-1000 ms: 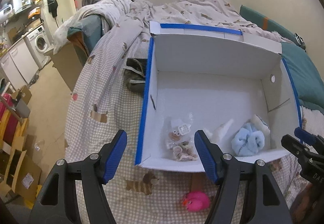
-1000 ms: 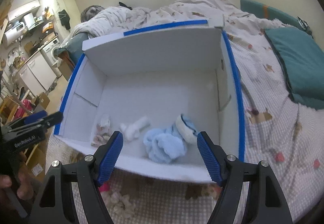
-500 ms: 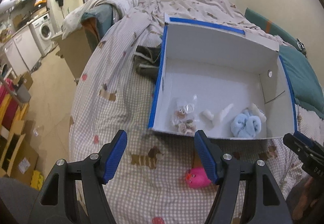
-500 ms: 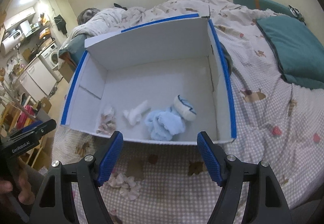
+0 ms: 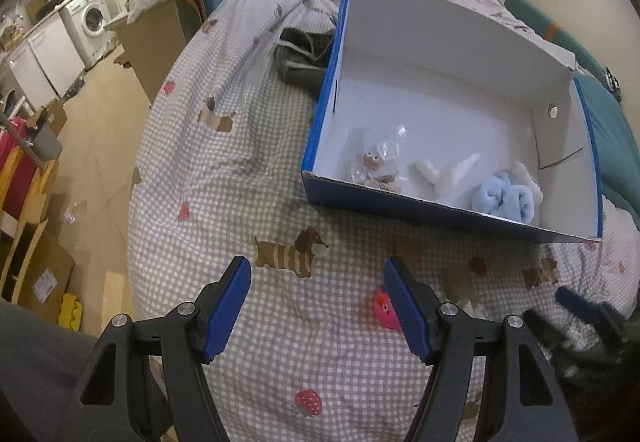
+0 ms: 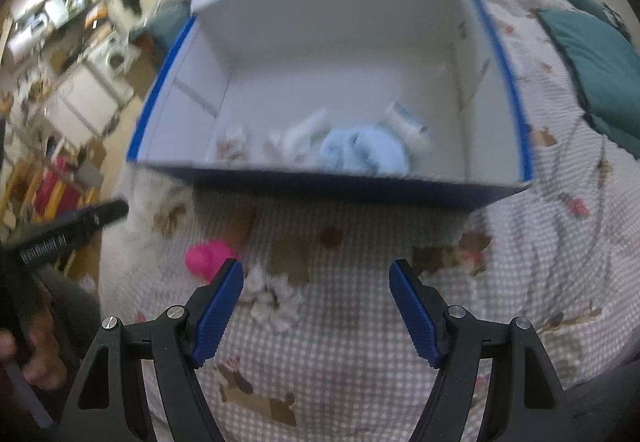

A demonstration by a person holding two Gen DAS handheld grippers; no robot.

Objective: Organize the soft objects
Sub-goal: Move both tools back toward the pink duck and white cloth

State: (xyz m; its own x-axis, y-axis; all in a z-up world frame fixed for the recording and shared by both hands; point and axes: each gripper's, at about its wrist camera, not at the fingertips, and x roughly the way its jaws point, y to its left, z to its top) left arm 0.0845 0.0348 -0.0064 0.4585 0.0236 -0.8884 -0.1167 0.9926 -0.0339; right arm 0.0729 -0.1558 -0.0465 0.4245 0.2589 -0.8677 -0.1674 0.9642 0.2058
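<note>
Your pink soft toy (image 5: 385,307) and the white fluffy scrap (image 6: 272,298) lie on the bed (image 5: 224,146) just outside the box's (image 5: 448,212) near wall, presumably next to go in. Your left gripper (image 5: 316,302) and right gripper (image 6: 316,302) both gape wide, empty. The toy is half hidden behind a left fingertip (image 5: 404,306); the right view is blurred.

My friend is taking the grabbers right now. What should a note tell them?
Left gripper: jaws open, holding nothing, above the checked bedspread.
Right gripper: jaws open, holding nothing.
Already in the white cardboard box with blue edges: a fluffy light-blue cloth, a white rolled sock, a white soft piece and a small clear bag of bits.
Left on the bed, in front of the box: a pink rubber duck toy and a crumpled white fluffy item. Put those in next.
</note>
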